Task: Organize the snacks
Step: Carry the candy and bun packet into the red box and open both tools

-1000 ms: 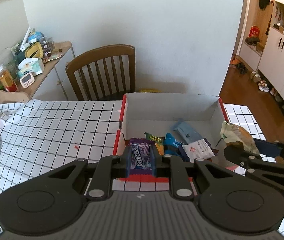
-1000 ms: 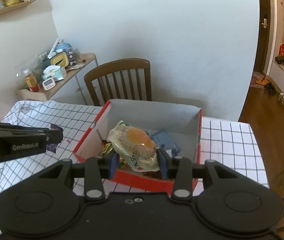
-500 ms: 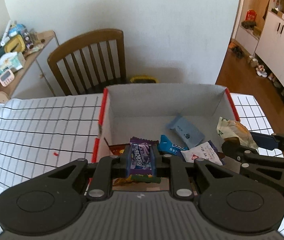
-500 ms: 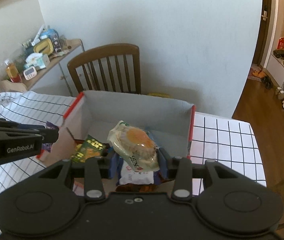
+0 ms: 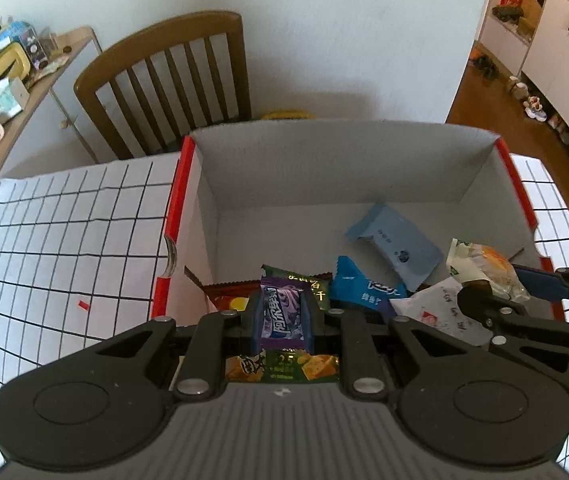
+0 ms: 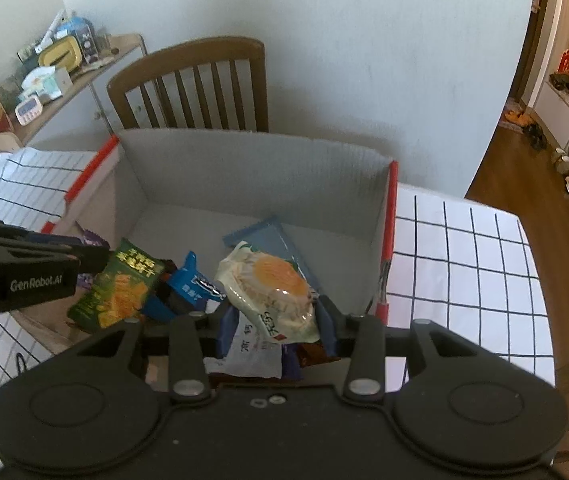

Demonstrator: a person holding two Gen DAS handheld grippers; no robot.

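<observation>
A red-edged cardboard box [image 5: 324, 168] [image 6: 244, 168] stands on the checked tablecloth and holds several snack packets. My left gripper [image 5: 283, 314] is shut on a purple candy packet [image 5: 282, 312], held over the box's near left part. My right gripper [image 6: 272, 308] is shut on a clear bun packet [image 6: 272, 288] with an orange centre, over the box's near right part. In the left wrist view the bun packet [image 5: 480, 264] and right gripper [image 5: 524, 288] show at the right. The left gripper [image 6: 64, 254] enters the right wrist view from the left.
Inside lie a light blue packet [image 5: 396, 236], a dark blue packet [image 5: 360, 288], a white packet [image 5: 440, 308] and a green cracker packet [image 6: 120, 288]. A wooden chair [image 5: 172, 80] stands behind the table. A cluttered side cabinet [image 5: 16, 80] is at the far left.
Both grippers have moved forward and down over the box with their packets still held. The box now fills more of each view.
</observation>
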